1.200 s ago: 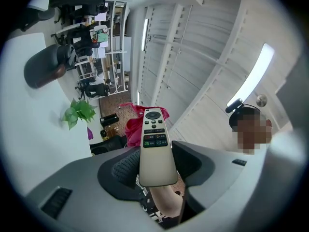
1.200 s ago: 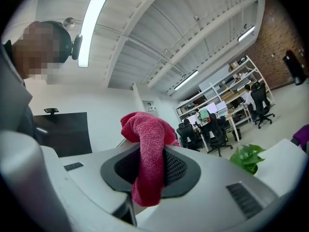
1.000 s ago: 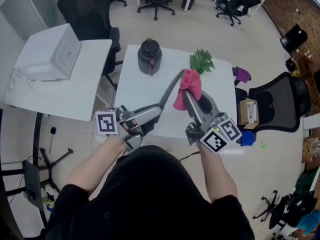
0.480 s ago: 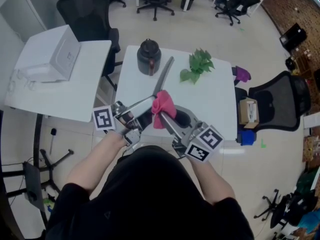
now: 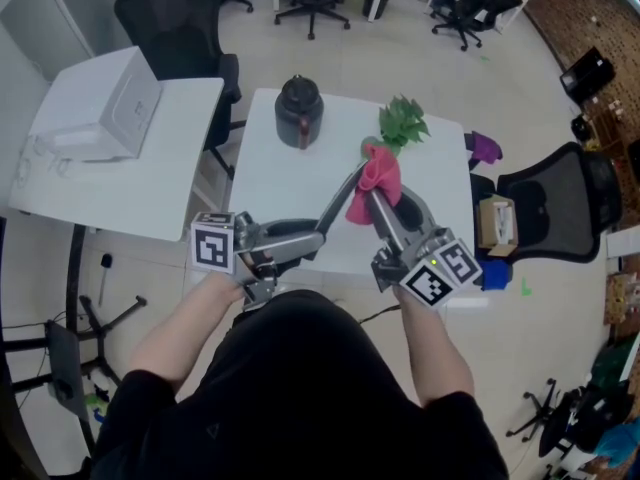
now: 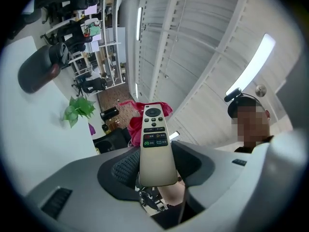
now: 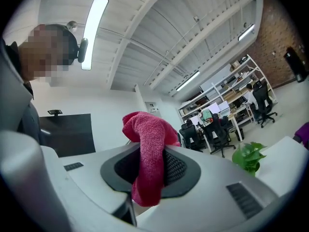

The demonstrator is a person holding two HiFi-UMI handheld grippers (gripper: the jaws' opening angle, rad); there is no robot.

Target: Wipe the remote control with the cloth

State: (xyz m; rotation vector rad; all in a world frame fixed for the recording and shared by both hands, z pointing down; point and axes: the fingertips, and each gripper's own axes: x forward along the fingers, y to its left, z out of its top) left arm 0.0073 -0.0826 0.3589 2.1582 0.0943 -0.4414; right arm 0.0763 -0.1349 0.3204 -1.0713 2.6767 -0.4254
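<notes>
Ahead of you at 12 o'clock stands one white table point(image 5: 285, 183). On it are a single dark kettle point(image 5: 298, 111) toward 11 o'clock and a single plant point(image 5: 402, 120) toward 1 o'clock. A second white table point(image 5: 150, 203) sits at 9 o'clock, carrying one white box point(image 5: 100, 108). Pale floor runs all round, and you can count at least four black chairs, one of them point(image 5: 560, 203) at 3 o'clock. You hold two grippers. Your left gripper point(image 5: 316, 236) clamps the one remote point(image 6: 155, 144) by its lower end, raised over the table and pointing toward 1 o'clock. Your right gripper point(image 5: 371, 198) pinches the one pink cloth point(image 5: 379, 173), which meets the remote's far end.
</notes>
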